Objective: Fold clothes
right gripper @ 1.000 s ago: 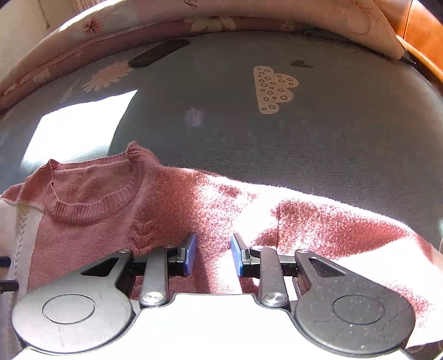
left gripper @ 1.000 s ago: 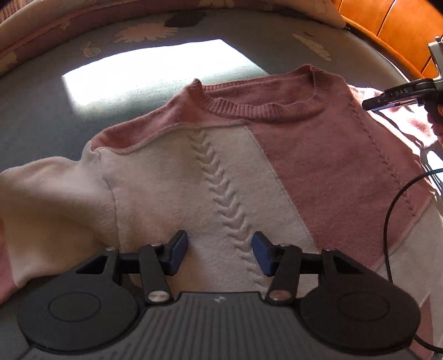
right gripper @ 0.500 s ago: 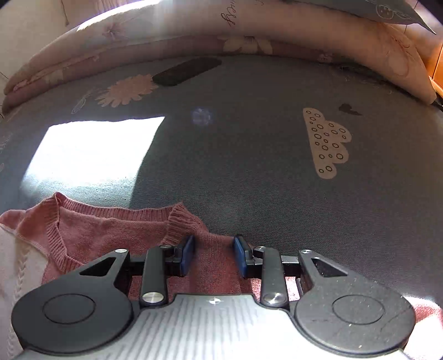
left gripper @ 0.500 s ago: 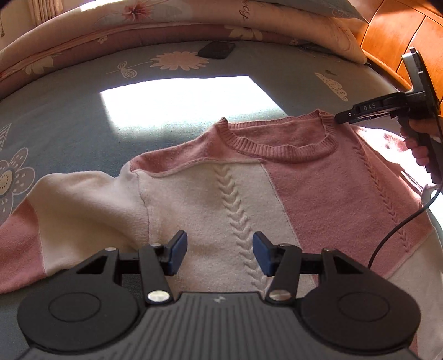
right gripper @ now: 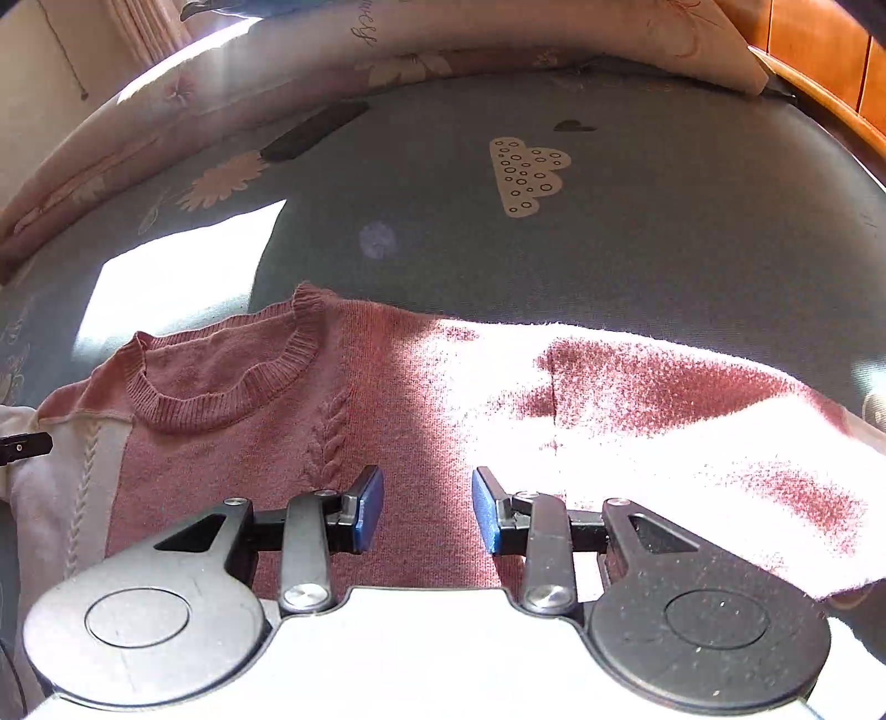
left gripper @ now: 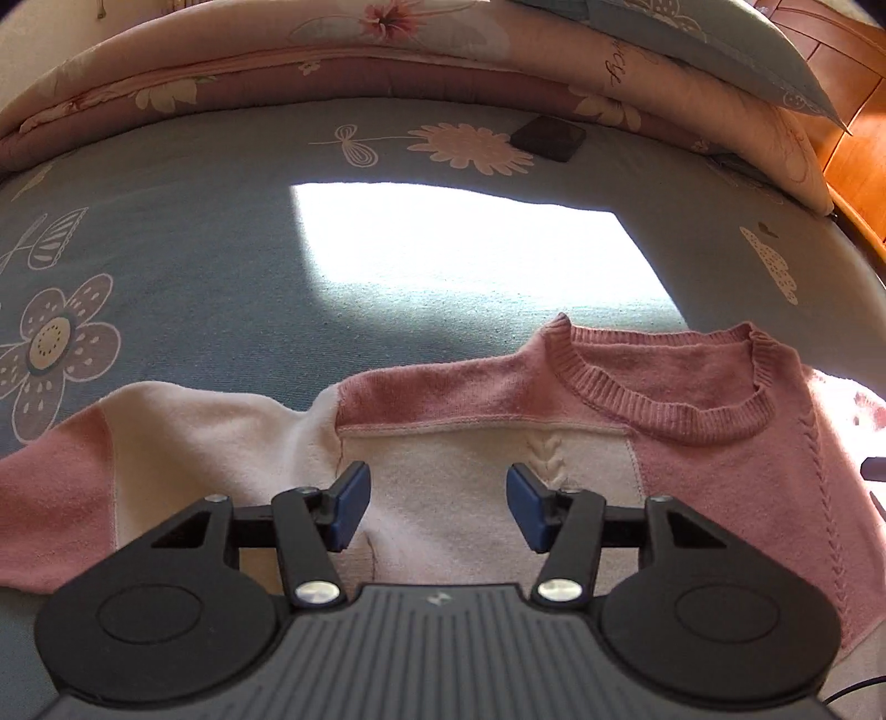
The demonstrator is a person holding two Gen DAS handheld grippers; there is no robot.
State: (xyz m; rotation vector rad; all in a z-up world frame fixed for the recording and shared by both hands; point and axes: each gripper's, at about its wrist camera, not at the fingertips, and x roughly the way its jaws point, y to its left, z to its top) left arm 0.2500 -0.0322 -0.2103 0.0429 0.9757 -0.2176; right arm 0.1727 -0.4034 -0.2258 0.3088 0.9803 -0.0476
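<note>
A pink and cream knitted sweater [left gripper: 498,443] lies spread flat, front up, on the bed [left gripper: 194,249], its ribbed round collar [left gripper: 659,404] pointing toward the pillows. The pink half sits on the right of the body, the cream panel with its cable braid down the middle, and one cream sleeve with a pink cuff [left gripper: 50,498] stretches out to the left. The other sleeve [right gripper: 692,421] reaches right across the blue-grey sheet, much of it washed out by a band of sunlight.

The left gripper [left gripper: 437,507] hangs over the cream chest panel just below the shoulder seam, its blue-padded fingers [left gripper: 349,504] spread wide with nothing between them but the knit beneath. Whether the tips touch the fabric cannot be told. The right gripper [right gripper: 426,509] sits over the pink side, below and right of the collar, near a small cable braid; its fingers [right gripper: 368,507] stand moderately apart, narrower than the left pair, and hold nothing.

Beyond the sweater a bright square of sun [left gripper: 465,238] falls on the sheet. A dark flat object [left gripper: 548,138] lies near a printed flower, floral pillows [left gripper: 387,50] line the far edge, and a wooden headboard [left gripper: 853,138] shows at the right.
</note>
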